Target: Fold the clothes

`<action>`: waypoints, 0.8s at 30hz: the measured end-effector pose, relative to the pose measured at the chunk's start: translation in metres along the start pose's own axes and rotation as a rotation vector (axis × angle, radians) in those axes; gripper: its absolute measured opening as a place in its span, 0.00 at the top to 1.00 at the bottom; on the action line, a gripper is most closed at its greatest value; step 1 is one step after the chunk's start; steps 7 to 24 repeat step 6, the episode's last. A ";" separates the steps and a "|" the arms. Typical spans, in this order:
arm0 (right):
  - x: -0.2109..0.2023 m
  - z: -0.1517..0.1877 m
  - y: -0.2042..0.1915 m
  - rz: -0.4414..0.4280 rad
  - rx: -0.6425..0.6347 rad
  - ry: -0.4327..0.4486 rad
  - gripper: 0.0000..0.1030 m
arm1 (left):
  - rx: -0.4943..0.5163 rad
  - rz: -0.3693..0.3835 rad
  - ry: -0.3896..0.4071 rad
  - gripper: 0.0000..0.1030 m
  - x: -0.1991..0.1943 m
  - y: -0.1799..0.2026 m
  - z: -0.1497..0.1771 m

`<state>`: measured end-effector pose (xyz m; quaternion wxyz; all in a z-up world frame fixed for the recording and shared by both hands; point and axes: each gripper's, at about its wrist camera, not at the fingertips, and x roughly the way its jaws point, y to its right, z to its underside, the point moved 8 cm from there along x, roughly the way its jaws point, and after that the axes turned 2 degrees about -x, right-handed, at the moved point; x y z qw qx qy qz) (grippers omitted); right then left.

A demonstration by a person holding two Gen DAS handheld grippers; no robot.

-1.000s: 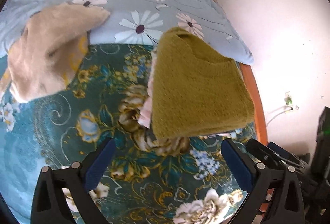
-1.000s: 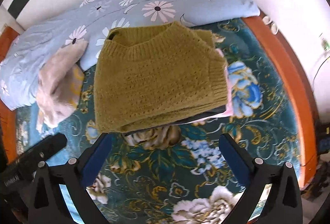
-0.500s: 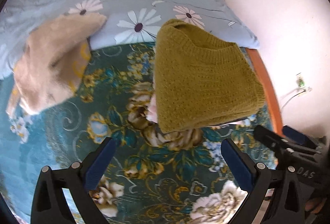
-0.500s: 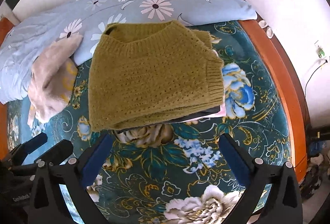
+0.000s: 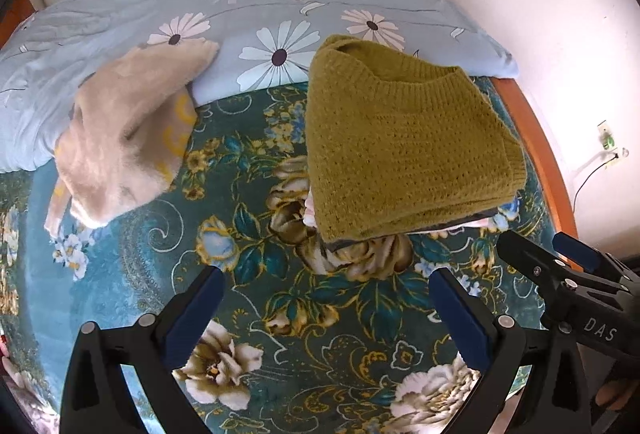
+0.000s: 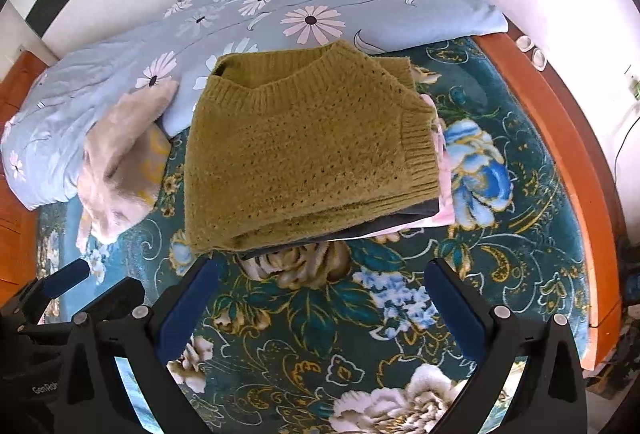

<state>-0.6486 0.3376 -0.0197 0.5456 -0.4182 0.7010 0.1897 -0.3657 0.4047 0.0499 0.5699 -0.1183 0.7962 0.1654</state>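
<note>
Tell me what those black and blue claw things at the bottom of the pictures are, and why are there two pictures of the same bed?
Those claws are grippers, like big tongs. A person holds one in each hand, and each has a little camera looking out along its two fingers. So one picture comes from the left gripper and the other from the right gripper. Each camera also catches the other gripper at its edge.

Both look down at a bed with a green flowery blanket. On it sits a neatly folded mustard-yellow sweater, on top of a dark piece and a pink piece of clothing. A fluffy beige garment lies unfolded to the left, partly on a light blue quilt with daisies.

Both grippers are open and hold nothing.
</note>
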 end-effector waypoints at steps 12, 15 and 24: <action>0.001 0.003 0.007 -0.035 0.026 0.012 0.00 | 0.008 -0.051 -0.004 0.00 -0.003 0.006 0.006; 0.001 0.003 0.007 -0.035 0.026 0.012 0.00 | 0.008 -0.051 -0.004 0.00 -0.003 0.006 0.006; 0.001 0.003 0.007 -0.035 0.026 0.012 0.00 | 0.008 -0.051 -0.004 0.00 -0.003 0.006 0.006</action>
